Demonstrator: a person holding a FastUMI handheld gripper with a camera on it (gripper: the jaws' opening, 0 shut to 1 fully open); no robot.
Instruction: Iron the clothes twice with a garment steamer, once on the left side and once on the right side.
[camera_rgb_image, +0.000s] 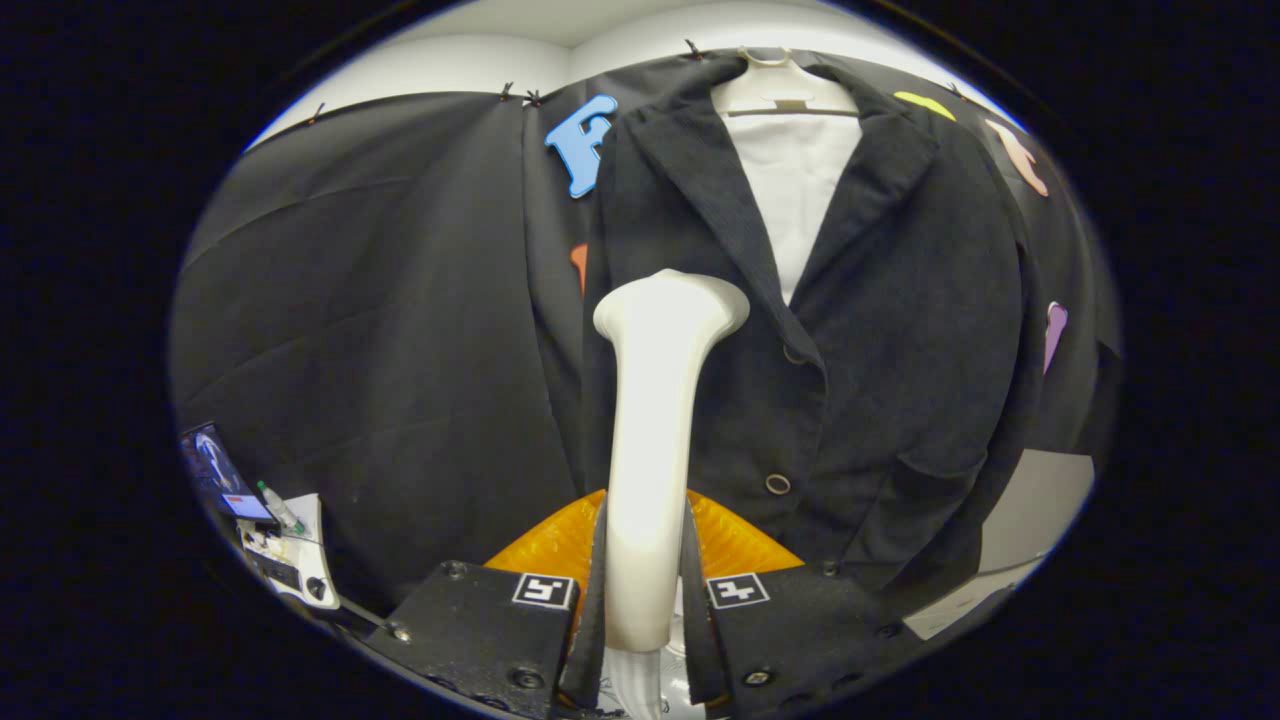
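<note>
A white garment steamer (650, 420) stands upright between my fingers, and my gripper (645, 590) is shut on its handle. Its flared head (672, 305) sits against or just in front of the left front panel of a dark jacket (880, 330); whether it touches the cloth I cannot tell. The jacket hangs on a white hanger (775, 85) over a white inner form (795, 190), beyond the fingers, with two buttons (777, 484) down its front edge. An orange translucent part (735, 540) shows low behind the steamer handle.
A small table (295, 560) with a lit phone screen (215, 470), a little bottle and some devices stands low to the left. A pale surface (1040, 505) lies low to the right, beside the jacket's hem. Black cloth wall surrounds the jacket.
</note>
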